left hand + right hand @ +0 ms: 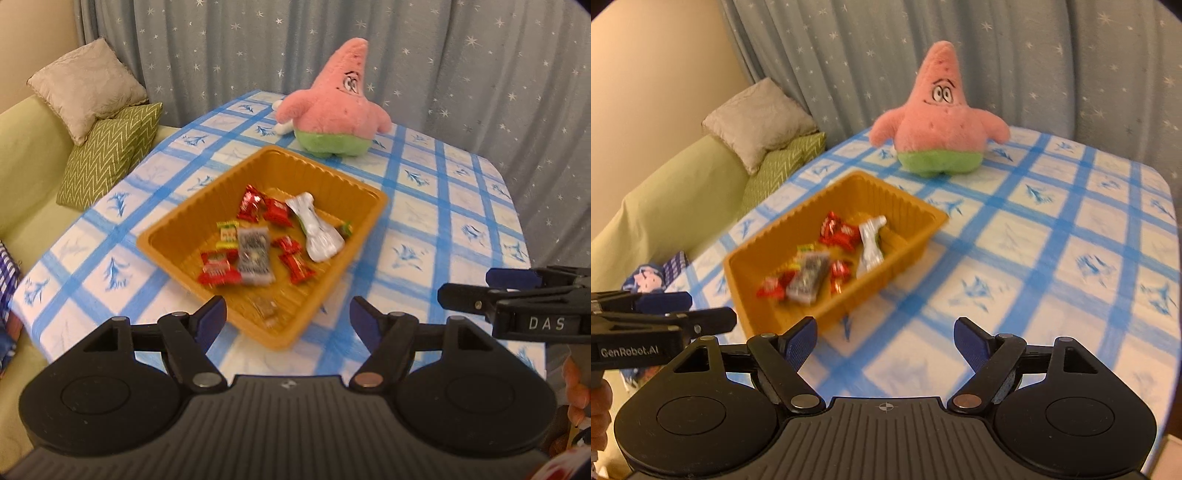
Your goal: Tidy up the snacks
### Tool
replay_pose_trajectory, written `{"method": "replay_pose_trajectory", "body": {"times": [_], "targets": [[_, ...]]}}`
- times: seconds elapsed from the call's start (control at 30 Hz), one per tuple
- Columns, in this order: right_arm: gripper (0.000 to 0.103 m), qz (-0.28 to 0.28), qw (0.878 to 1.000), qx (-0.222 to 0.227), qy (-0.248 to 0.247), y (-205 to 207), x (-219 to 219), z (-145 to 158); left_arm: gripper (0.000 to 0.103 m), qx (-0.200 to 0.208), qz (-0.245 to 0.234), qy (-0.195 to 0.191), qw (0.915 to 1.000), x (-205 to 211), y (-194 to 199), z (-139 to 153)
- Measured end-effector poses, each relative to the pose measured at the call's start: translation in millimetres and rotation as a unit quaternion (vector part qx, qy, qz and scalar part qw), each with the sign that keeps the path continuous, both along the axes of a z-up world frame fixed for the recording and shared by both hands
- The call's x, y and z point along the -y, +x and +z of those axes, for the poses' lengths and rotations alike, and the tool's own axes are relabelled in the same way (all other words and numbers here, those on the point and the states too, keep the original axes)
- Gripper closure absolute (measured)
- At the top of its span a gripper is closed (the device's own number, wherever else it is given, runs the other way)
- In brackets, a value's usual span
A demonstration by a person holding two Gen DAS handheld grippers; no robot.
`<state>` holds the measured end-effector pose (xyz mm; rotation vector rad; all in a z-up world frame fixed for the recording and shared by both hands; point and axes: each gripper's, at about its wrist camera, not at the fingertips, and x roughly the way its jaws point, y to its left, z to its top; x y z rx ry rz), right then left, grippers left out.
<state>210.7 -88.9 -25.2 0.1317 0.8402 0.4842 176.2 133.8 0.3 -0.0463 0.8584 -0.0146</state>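
The tray (pixel 373 195) sits on the checked cloth (pixel 461 221), at about 12 o'clock from the left gripper (pixel 288 314) and 11 o'clock from the right gripper (pixel 884 334). All the snacks that show lie inside it: red packets (pixel 258 205) toward the far side, a silver pouch (pixel 317 230) at 2 o'clock of the tray floor, a grey packet (pixel 253 254) in the middle, a yellow-green one (pixel 228 233) just left of it, more red ones (pixel 218 269) near the front, and a clear wrapper (pixel 266 308) by the near corner. A small green piece (pixel 346 228) rests against the right wall; what it is cannot be told.

Both grippers hover above the near edge of the table, fingers spread wide and holding nothing. The right one's fingers (pixel 476 299) show from the side at 3 o'clock in the left view.

No loose snack is visible on the cloth in either view, so the gathering looks done or nearly so. What may remain, at a guess, is tidying the heap or moving the tray. The plush (pixel 940 125) stands beyond the tray at 1 o'clock, apart from it. Cushions (pixel 92 122) lie on the sofa (pixel 26 155) at 10 o'clock.
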Motion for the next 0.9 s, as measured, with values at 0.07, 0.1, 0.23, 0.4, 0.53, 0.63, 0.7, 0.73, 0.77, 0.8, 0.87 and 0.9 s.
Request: {"method": "replay_pose_trajectory", "body": {"times": [0.07, 0.1, 0.23, 0.4, 0.53, 0.63, 0.7, 0.73, 0.77, 0.8, 0.87, 0.9], "targets": [[0.022, 0.0, 1.0, -0.004, -0.004, -14, 9, 0, 0.031, -0.001, -0.001, 0.002, 1.0, 9, -12, 1], [0.022, -0.001, 1.0, -0.006, -0.007, -20, 14, 0, 0.031, -0.002, -0.003, 0.002, 1.0, 14, -18, 1], [0.022, -0.009, 1.0, -0.014, -0.019, -43, 31, 2, 0.031, -0.007, -0.011, 0.0, 0.9999, 33, -39, 1], [0.022, -0.014, 0.999, -0.023, -0.021, -70, 51, 2, 0.031, -0.014, -0.017, -0.003, 0.9998, 54, -62, -1], [0.022, -0.014, 0.999, -0.028, -0.027, -87, 63, 1, 0.031, -0.019, -0.018, -0.006, 0.9996, 65, -78, -3], [0.022, -0.014, 0.999, -0.033, -0.026, -97, 69, -1, 0.031, -0.021, -0.017, -0.005, 0.9996, 72, -87, -3], [0.022, -0.012, 0.999, -0.034, -0.025, -102, 73, -1, 0.031, -0.022, -0.016, -0.005, 0.9996, 76, -93, -4], [0.022, -0.01, 0.999, -0.035, -0.024, -105, 75, -1, 0.031, -0.022, -0.015, -0.004, 0.9996, 78, -95, -4], [0.022, -0.01, 0.999, -0.036, -0.025, -107, 76, -2, 0.031, -0.023, -0.015, -0.004, 0.9996, 79, -98, -4], [0.022, -0.01, 0.999, -0.037, -0.025, -109, 77, -2, 0.031, -0.024, -0.016, -0.003, 0.9996, 81, -100, -4], [0.022, -0.009, 0.999, -0.038, -0.024, -112, 79, -2, 0.031, -0.024, -0.016, -0.002, 0.9996, 84, -104, -4], [0.022, -0.01, 0.999, -0.038, -0.024, -114, 81, -2, 0.031, -0.024, -0.016, -0.002, 0.9996, 86, -106, -4]]}}
